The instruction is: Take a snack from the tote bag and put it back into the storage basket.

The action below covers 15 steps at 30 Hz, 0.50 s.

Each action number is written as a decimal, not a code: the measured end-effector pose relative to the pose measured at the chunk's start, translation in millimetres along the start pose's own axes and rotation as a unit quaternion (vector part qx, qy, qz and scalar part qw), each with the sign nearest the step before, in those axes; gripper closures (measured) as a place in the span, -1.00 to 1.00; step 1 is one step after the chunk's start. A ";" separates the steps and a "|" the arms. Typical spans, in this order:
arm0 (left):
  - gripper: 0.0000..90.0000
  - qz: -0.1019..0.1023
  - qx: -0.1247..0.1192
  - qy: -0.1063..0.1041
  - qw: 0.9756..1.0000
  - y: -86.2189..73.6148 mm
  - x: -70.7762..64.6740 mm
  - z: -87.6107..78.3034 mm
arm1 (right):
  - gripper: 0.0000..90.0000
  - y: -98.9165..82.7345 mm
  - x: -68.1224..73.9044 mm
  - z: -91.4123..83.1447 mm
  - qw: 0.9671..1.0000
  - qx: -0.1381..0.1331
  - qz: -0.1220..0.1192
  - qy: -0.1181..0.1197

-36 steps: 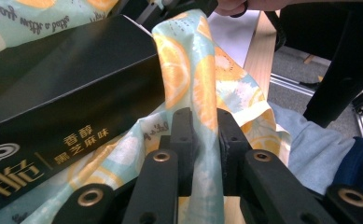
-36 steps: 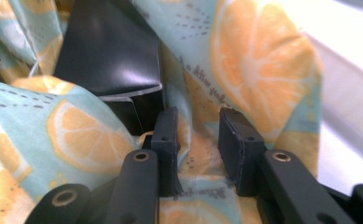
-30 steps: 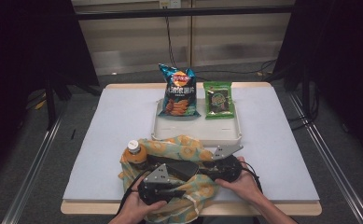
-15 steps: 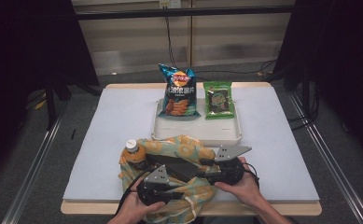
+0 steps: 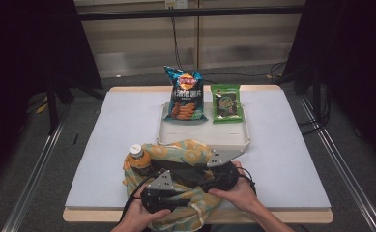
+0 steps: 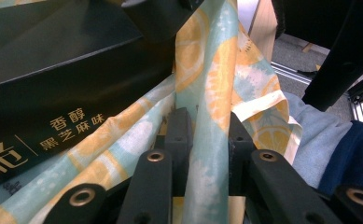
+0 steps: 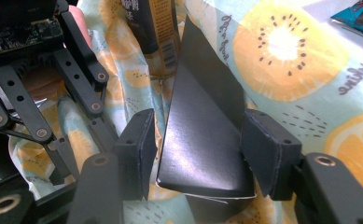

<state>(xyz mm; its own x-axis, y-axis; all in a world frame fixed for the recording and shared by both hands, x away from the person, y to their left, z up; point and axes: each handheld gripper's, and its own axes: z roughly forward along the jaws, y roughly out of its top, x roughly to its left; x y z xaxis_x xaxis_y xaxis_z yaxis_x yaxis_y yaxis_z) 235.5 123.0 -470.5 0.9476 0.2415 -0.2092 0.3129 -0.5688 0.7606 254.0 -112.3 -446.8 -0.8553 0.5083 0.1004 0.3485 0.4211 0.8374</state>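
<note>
A fruit-print cloth bag [image 5: 191, 153] lies at the table's front edge, with an orange drink bottle [image 5: 139, 162] poking out at its left. A black box [image 7: 207, 116] lies in the bag's mouth. My right gripper [image 7: 200, 149] straddles the box's end; its jaws have just been opening, a gap shows at the left pad, and it stands open around the box. My left gripper [image 6: 208, 126] is shut on a fold of the bag's cloth [image 6: 212, 84], with the black box [image 6: 53, 60] just beyond it. From above, both grippers [image 5: 185, 186] sit over the bag.
Behind the bag stands a white tray [image 5: 202, 141]. A blue chips bag [image 5: 185, 94] and a green snack packet [image 5: 225, 102] lean at its far end. The table's front edge [image 5: 282, 215] runs just under my hands.
My right gripper has lifted and drifted a little to the right, and its jaws have widened off the black box. The left gripper and the bag have stayed put.
</note>
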 end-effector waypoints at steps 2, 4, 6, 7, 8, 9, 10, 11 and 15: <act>0.69 0.001 0.003 0.002 1.000 0.2 -0.6 -0.5 | -0.09 0.1 0.5 -0.3 1.000 0.002 0.000 -0.003; 0.69 0.000 0.002 0.002 1.000 0.3 -0.7 -0.8 | -0.10 -0.6 0.3 -0.5 1.000 0.002 0.001 -0.011; 0.69 0.004 0.004 0.002 1.000 0.4 0.0 -1.2 | -0.12 -1.0 -0.2 -1.5 1.000 0.005 -0.001 -0.012; 0.69 0.004 0.004 0.002 1.000 0.3 -0.2 -1.2 | -0.14 -1.7 -1.1 -1.6 1.000 0.010 0.000 -0.015; 0.68 0.003 0.004 0.002 1.000 0.4 -0.4 -1.3 | -0.16 -3.0 -2.1 -1.8 1.000 0.013 0.004 -0.012; 0.68 0.003 0.002 0.000 1.000 0.3 -0.5 -1.1 | -0.16 -4.6 -2.6 -1.4 1.000 0.016 0.005 -0.009; 0.68 0.003 0.002 0.000 1.000 0.4 -0.5 -1.1 | -0.12 -6.0 -1.9 -1.0 1.000 0.018 0.005 -0.009; 0.68 0.003 0.002 0.000 1.000 0.4 -0.5 -1.1 | -0.11 -6.9 -0.9 -0.4 1.000 0.021 0.002 -0.009; 0.68 0.005 0.002 0.000 1.000 0.7 -0.2 -1.3 | -0.11 -5.7 1.8 2.9 1.000 0.024 -0.005 -0.006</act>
<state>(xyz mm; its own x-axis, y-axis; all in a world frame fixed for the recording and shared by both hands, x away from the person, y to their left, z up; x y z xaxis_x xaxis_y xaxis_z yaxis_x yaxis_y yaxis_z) 235.5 123.5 -469.1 0.9504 0.2360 -0.2024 0.3044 -0.5735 0.7606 251.6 -111.6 -453.0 -0.8542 0.5128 0.0861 0.3589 0.4616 0.8112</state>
